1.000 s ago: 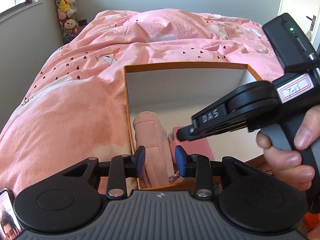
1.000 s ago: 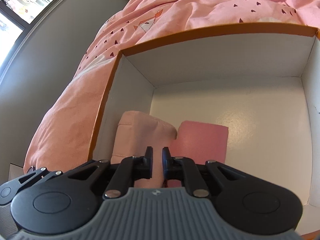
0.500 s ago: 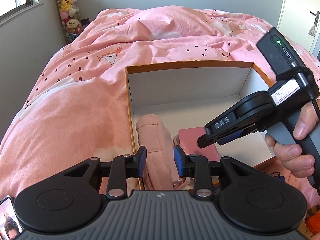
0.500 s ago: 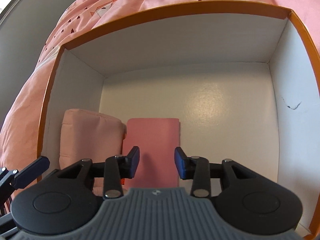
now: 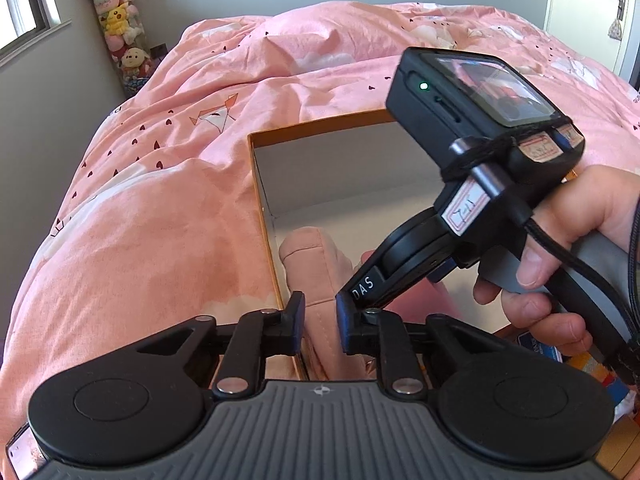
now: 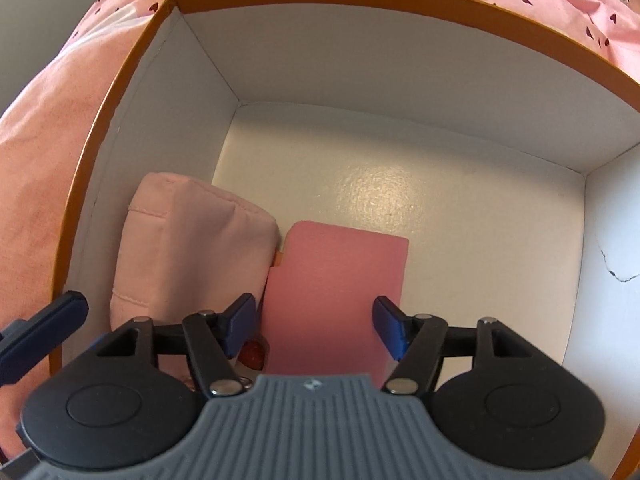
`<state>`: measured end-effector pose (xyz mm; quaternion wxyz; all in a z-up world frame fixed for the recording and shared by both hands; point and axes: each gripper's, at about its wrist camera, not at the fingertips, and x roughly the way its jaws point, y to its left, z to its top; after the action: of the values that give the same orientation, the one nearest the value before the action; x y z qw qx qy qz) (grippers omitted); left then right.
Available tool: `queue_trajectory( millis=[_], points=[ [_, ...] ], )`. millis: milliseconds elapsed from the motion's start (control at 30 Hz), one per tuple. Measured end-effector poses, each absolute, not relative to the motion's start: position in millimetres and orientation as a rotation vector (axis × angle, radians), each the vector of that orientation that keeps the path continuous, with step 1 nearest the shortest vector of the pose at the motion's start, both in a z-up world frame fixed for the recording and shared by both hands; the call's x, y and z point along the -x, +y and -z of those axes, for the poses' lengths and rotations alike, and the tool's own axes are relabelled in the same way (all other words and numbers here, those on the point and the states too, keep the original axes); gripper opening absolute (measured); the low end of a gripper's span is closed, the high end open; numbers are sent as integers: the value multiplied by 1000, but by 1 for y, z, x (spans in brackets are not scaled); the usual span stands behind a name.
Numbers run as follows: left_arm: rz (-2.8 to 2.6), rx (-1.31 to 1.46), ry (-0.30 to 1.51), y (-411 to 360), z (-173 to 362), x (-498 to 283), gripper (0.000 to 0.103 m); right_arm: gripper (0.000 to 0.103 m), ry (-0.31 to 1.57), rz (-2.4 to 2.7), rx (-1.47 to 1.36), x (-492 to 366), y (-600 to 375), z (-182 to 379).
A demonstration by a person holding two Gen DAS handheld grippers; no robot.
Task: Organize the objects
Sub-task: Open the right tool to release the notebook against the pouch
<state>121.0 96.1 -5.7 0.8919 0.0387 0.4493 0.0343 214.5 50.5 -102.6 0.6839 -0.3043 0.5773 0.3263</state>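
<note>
An orange-rimmed cardboard box (image 6: 120, 92) with a white inside lies on the pink bed. In it a pale pink fabric pouch (image 6: 188, 240) leans against the left wall, and a flat pink booklet (image 6: 340, 292) lies beside it on the floor. My right gripper (image 6: 314, 328) is open and empty, its fingers straddling the booklet from above. My left gripper (image 5: 320, 324) hovers at the box's near left corner, jaws partly open and empty, with the pouch (image 5: 316, 264) seen between them. The box (image 5: 260, 184) and the right gripper's body (image 5: 460, 216) show in the left wrist view.
The pink duvet (image 5: 160, 200) surrounds the box. A tube of plush toys (image 5: 120, 40) stands in the far left corner by a window. A door (image 5: 600, 12) is at the far right. Colourful items (image 5: 592, 364) lie at the lower right.
My right gripper has opened wide, from nearly shut a second ago, and has moved from the pouch to over the pink booklet. The left gripper has barely moved.
</note>
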Motion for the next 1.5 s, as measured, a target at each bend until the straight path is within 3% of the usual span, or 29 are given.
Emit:
queue_trajectory(
  millis=[833, 1033, 1167, 1400, 1500],
  points=[
    [-70, -101, 916, 98, 4, -112, 22, 76, 1222, -639, 871, -196, 65, 117],
    [-66, -99, 913, 96, 5, -113, 22, 61, 1371, -665, 693, -217, 52, 102],
    [-67, -93, 912, 97, 5, -113, 22, 44, 1437, -678, 626, -225, 45, 99],
    [-57, -60, 921, 98, 6, -114, 22, 44, 1456, -709, 520, -237, 28, 88],
    [-31, -24, 941, 98, 10, -120, 22, 28, 1458, -703, 517, -242, 20, 87]
  ],
)
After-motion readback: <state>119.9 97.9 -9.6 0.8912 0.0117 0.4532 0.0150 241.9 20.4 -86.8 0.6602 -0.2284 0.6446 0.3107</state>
